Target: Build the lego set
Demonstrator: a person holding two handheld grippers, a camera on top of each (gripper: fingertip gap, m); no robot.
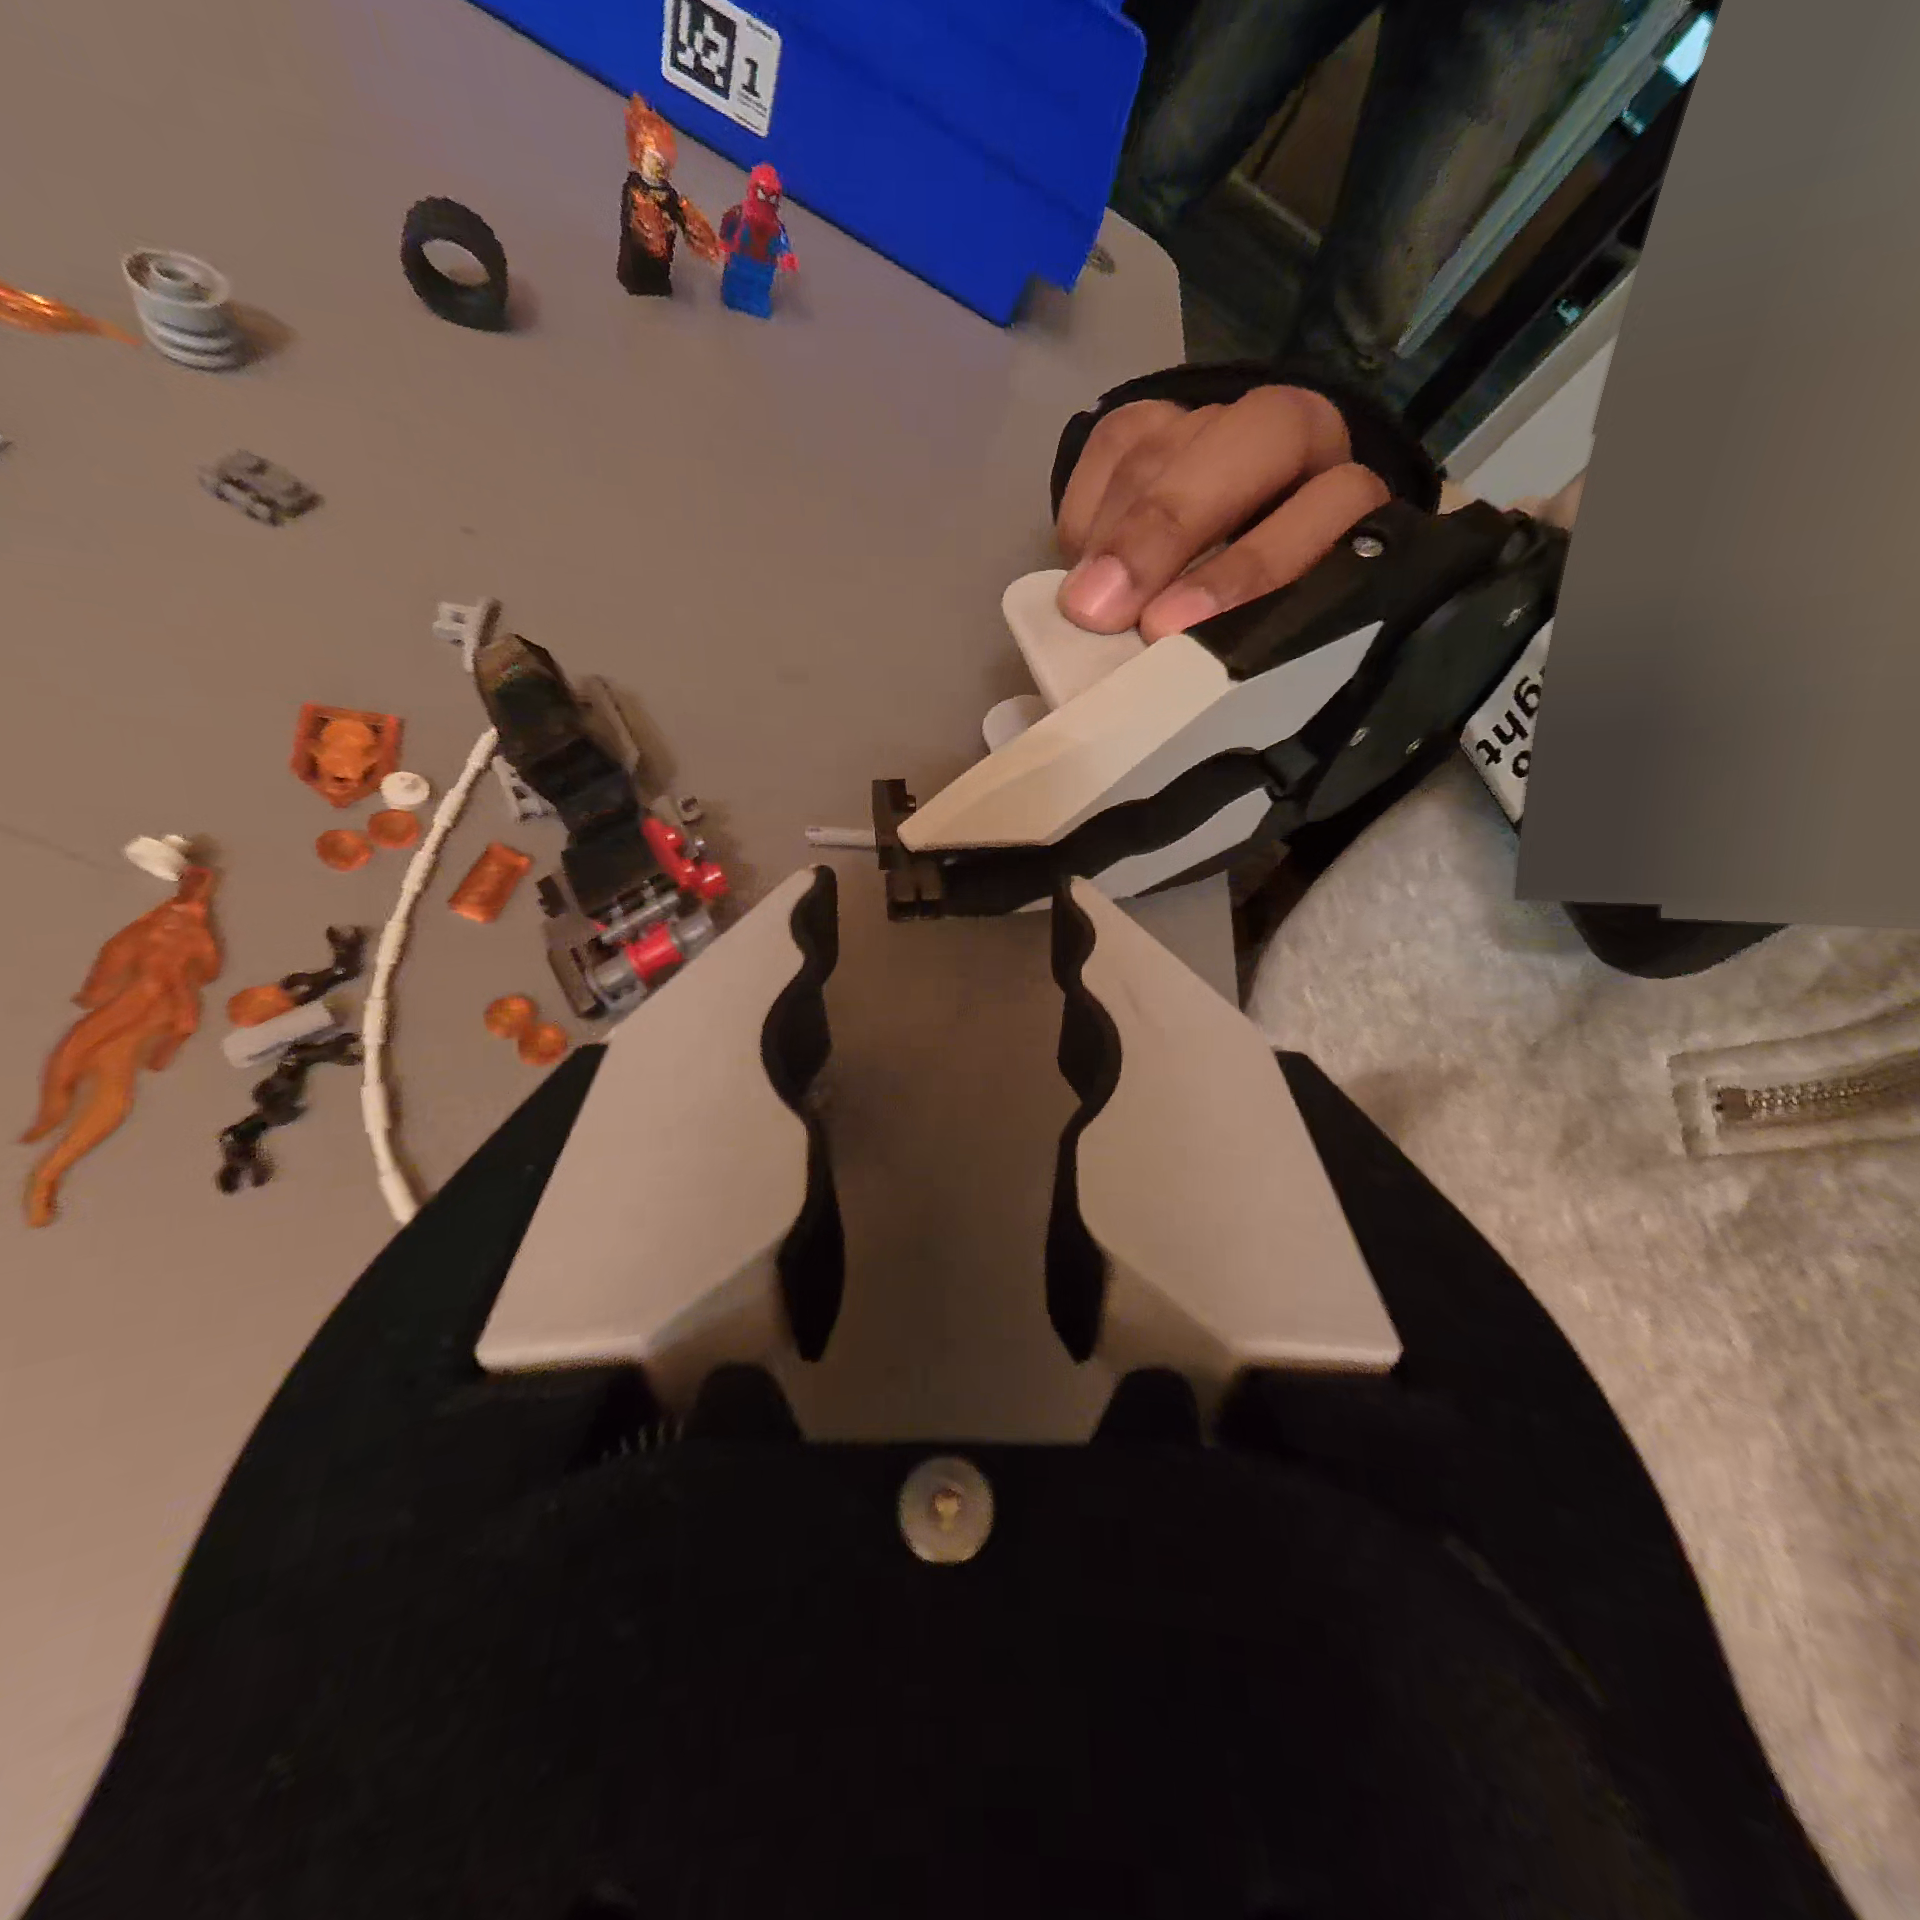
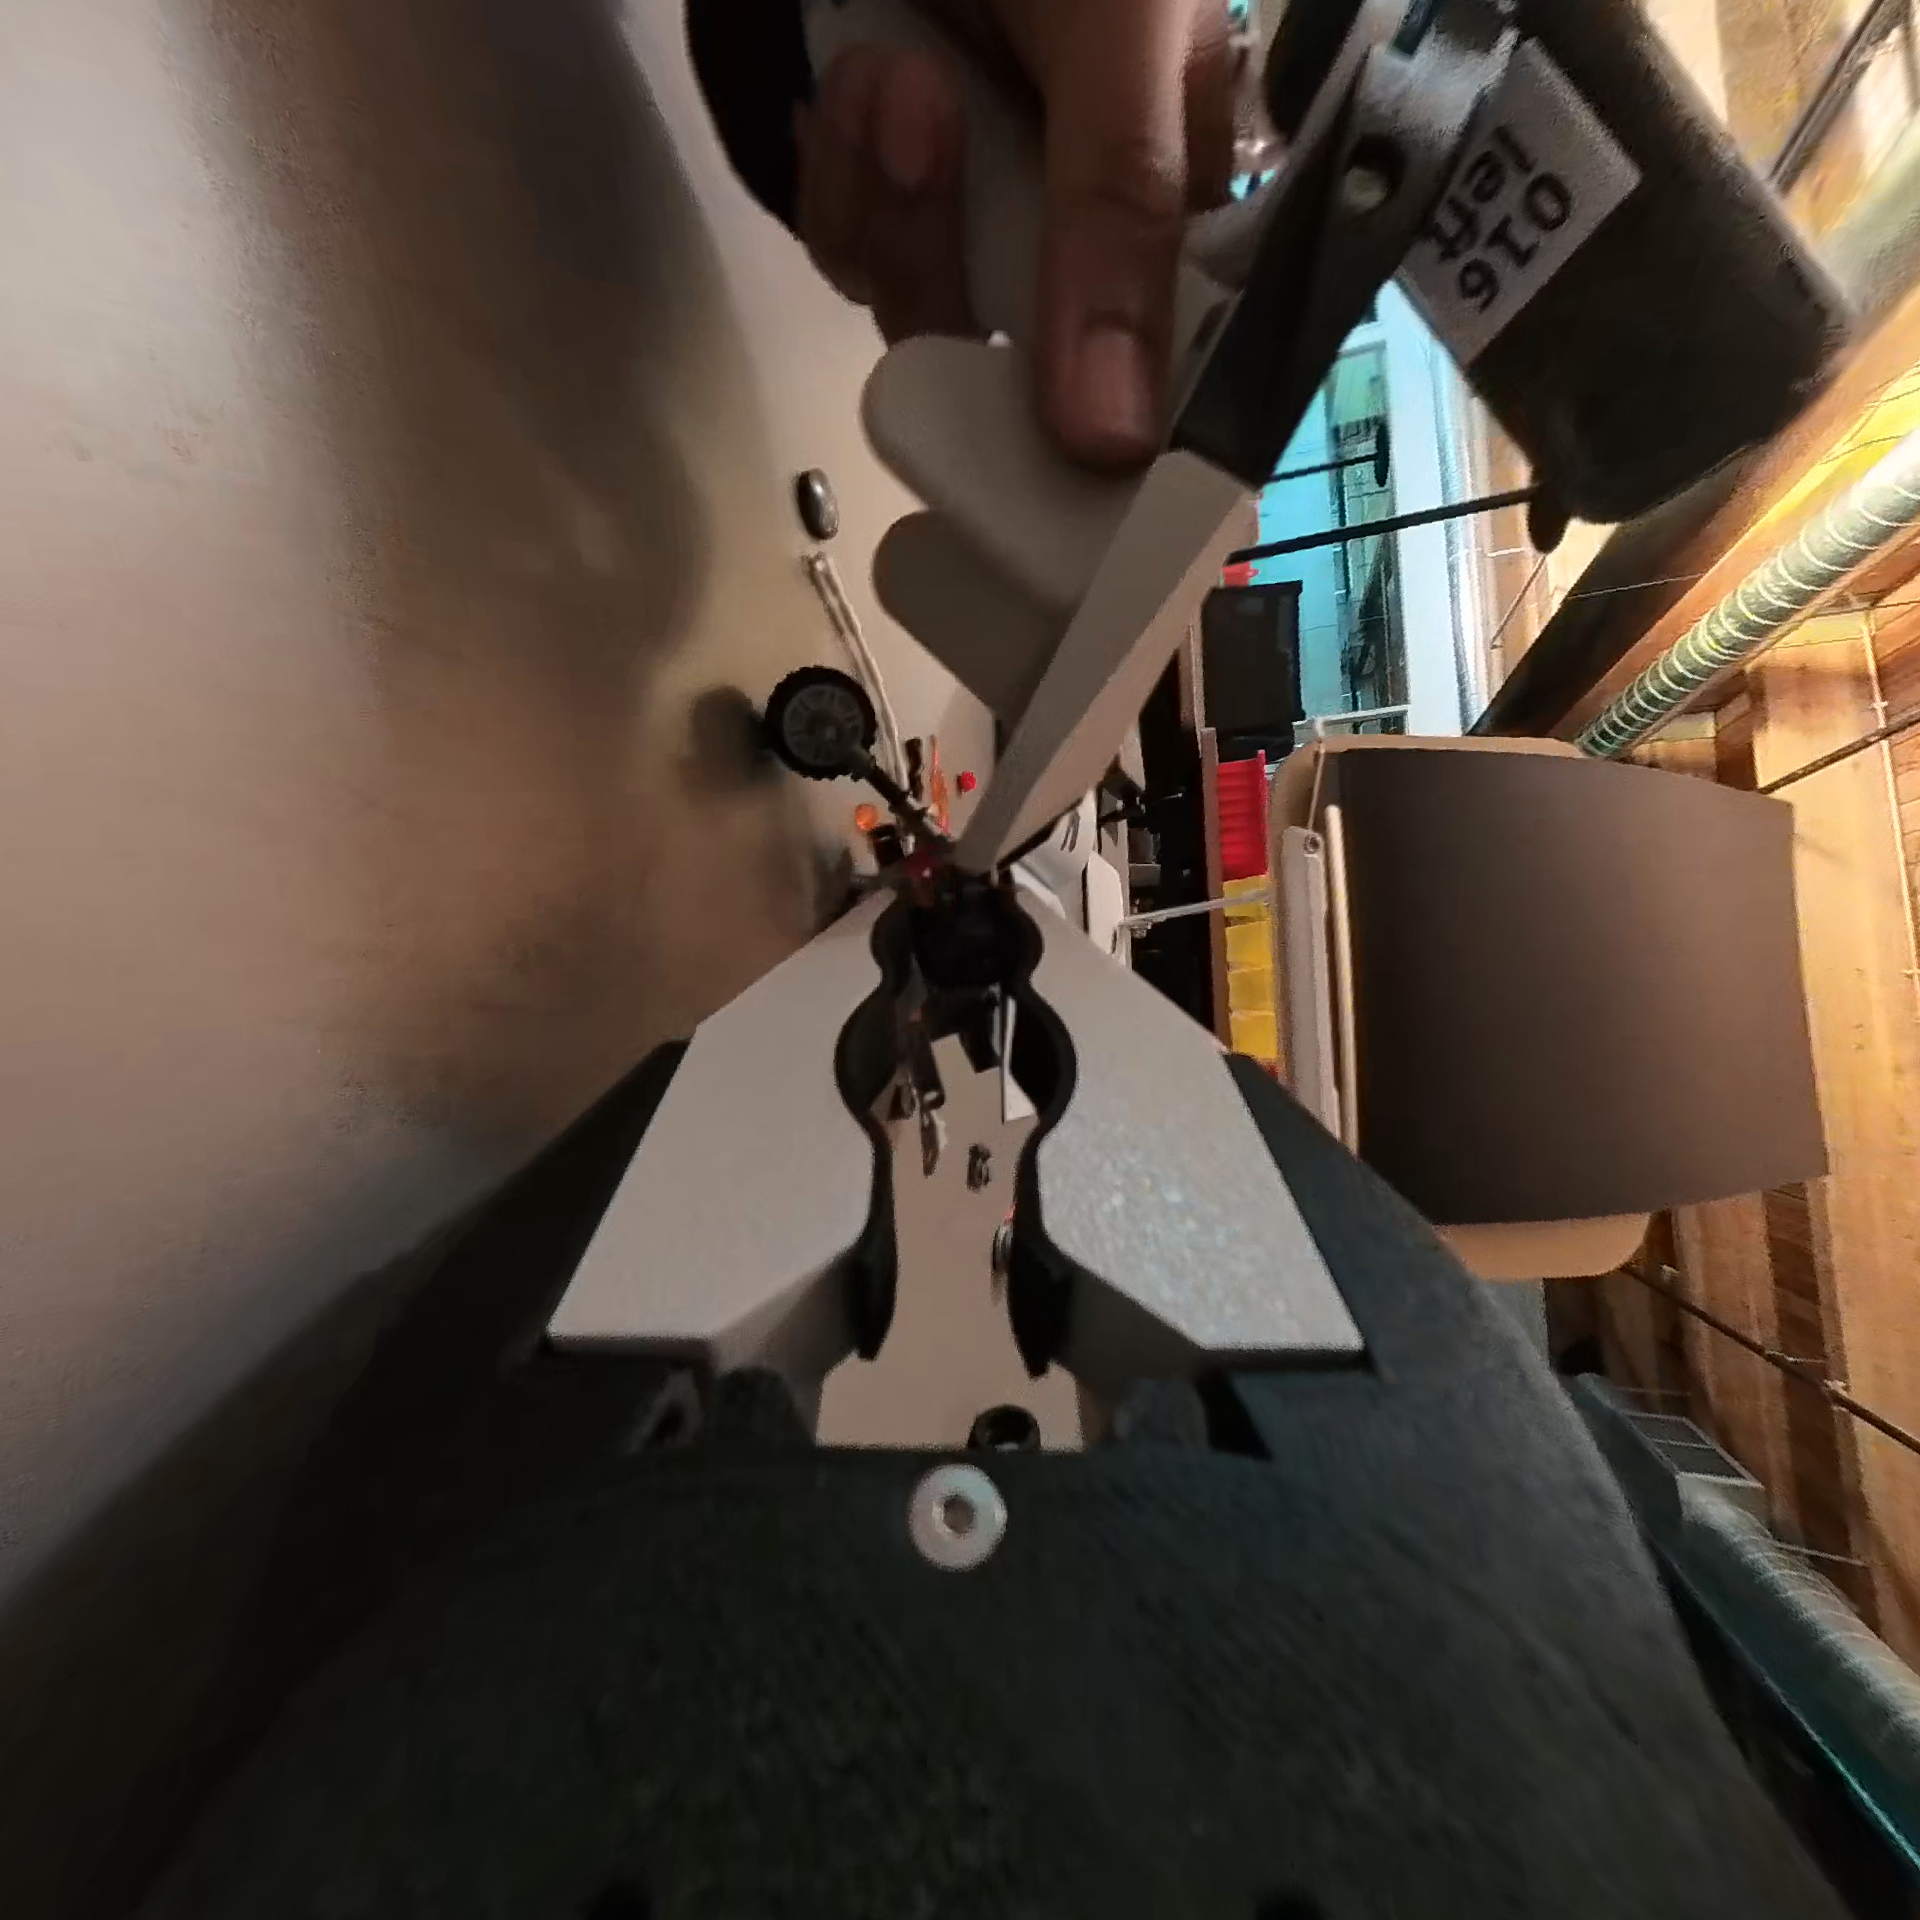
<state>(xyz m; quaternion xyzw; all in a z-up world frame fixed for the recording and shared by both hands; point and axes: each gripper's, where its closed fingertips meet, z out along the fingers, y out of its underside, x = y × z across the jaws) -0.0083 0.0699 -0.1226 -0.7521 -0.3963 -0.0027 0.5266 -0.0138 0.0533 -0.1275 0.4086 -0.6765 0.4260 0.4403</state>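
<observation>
My left gripper [image 1: 945, 891] is open and empty. Just past its fingertips, my right gripper [image 1: 940, 868] comes in from the right, shut on a small black lego piece [image 1: 902, 852] with a grey pin [image 1: 836, 834] sticking out to the left. In the right wrist view my right gripper [image 2: 956, 925] is shut on that black piece [image 2: 961, 940], and a left gripper finger [image 2: 1091, 675] reaches down to it. The part-built black, grey and red motorcycle [image 1: 613, 831] lies on the grey table [image 1: 644, 499] to the left.
Loose parts lie at the left: orange flames [image 1: 135, 1018], a white flexible rod [image 1: 400, 997], black chains [image 1: 281, 1091], a tyre [image 1: 457, 265] and a grey hub [image 1: 187, 307]. Two minifigures [image 1: 707, 223] stand by a blue bin [image 1: 935, 125]. A wheel [image 2: 821, 722] lies farther off. Grey fabric [image 1: 1558, 1195] covers the right. The tips of both grippers are at nearly the same place. Both grippers' tips are roughly 4 centimeters from the wheel [image 2: 821, 722].
</observation>
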